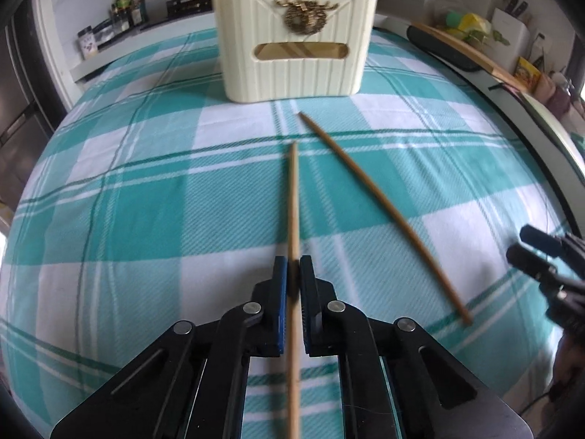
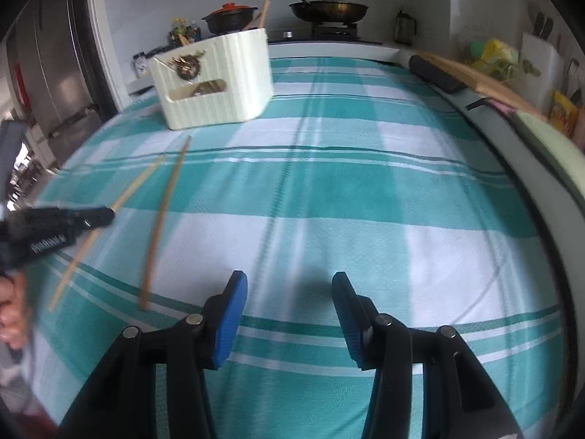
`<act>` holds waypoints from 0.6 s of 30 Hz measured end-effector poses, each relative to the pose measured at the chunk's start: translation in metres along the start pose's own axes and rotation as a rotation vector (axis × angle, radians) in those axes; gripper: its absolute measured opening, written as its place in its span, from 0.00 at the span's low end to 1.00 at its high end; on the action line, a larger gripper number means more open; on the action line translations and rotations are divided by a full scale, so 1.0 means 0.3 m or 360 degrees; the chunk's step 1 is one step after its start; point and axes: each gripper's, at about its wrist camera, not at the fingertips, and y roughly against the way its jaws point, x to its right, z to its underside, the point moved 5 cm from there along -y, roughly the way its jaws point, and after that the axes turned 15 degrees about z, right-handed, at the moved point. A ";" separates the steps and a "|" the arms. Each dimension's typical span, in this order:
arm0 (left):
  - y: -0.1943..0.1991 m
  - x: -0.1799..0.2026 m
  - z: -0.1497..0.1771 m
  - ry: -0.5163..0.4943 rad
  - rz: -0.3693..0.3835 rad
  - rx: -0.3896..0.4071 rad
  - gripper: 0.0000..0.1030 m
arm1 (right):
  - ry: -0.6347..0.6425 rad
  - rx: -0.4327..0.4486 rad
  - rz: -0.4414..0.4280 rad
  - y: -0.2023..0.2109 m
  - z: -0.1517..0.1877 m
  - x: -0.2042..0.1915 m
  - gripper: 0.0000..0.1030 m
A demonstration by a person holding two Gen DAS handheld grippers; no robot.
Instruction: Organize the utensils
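Two chopsticks show in the left wrist view. One chopstick (image 1: 293, 226) runs up the middle of the frame, pinched between the left gripper (image 1: 293, 267) fingers, which are pressed tight on it. The second chopstick (image 1: 380, 212) lies loose on the teal checked cloth (image 1: 146, 197) covering the bench, slanting from centre toward lower right. Top centre sits the cream basket (image 1: 292, 73), with wooden utensils visible through its handle slot, though I can't tell exactly which. The right gripper (image 1: 537, 256) pokes in at the right edge.

Right wrist view: the right gripper (image 2: 289, 307) fingers are spread with nothing between them, hovering over bare cloth (image 2: 365, 183) at bottom centre. The basket (image 2: 215, 84) is upper left, with stick ends poking out of its top. The loose chopstick (image 2: 164, 219) lies left of centre, and the held chopstick (image 2: 135, 186) sits further left in the left gripper (image 2: 106, 216). A stove with a pot (image 2: 230, 18) and pan (image 2: 329, 9) lines the back.
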 end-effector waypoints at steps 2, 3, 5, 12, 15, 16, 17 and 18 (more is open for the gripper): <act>0.017 -0.030 0.016 0.0021 0.0017 0.0000 0.05 | 0.0013 -0.0002 -0.0099 0.017 -0.022 -0.060 0.48; 0.023 -0.039 0.021 0.0033 0.0023 0.0000 0.05 | 0.0043 0.0000 -0.0143 0.023 -0.035 -0.100 0.48; 0.035 -0.057 0.032 0.0055 0.0031 0.0000 0.05 | 0.0150 -0.0017 -0.0224 0.015 -0.056 -0.203 0.48; 0.080 -0.117 0.073 0.0107 0.0006 0.0009 0.05 | 0.0373 -0.0024 -0.0094 -0.040 -0.065 -0.353 0.17; 0.103 -0.162 0.087 0.0152 -0.0001 0.0022 0.06 | 0.0297 -0.0060 -0.0091 -0.029 -0.048 -0.325 0.06; 0.109 -0.176 0.092 0.0171 -0.0002 0.0027 0.06 | 0.0279 -0.0067 -0.0062 -0.018 -0.032 -0.309 0.06; 0.117 -0.189 0.098 0.0193 0.0004 0.0036 0.06 | 0.0268 -0.0068 -0.0030 -0.002 -0.010 -0.293 0.06; 0.123 -0.197 0.102 0.0208 0.0011 0.0042 0.06 | 0.0262 -0.0071 -0.0012 0.010 0.003 -0.285 0.06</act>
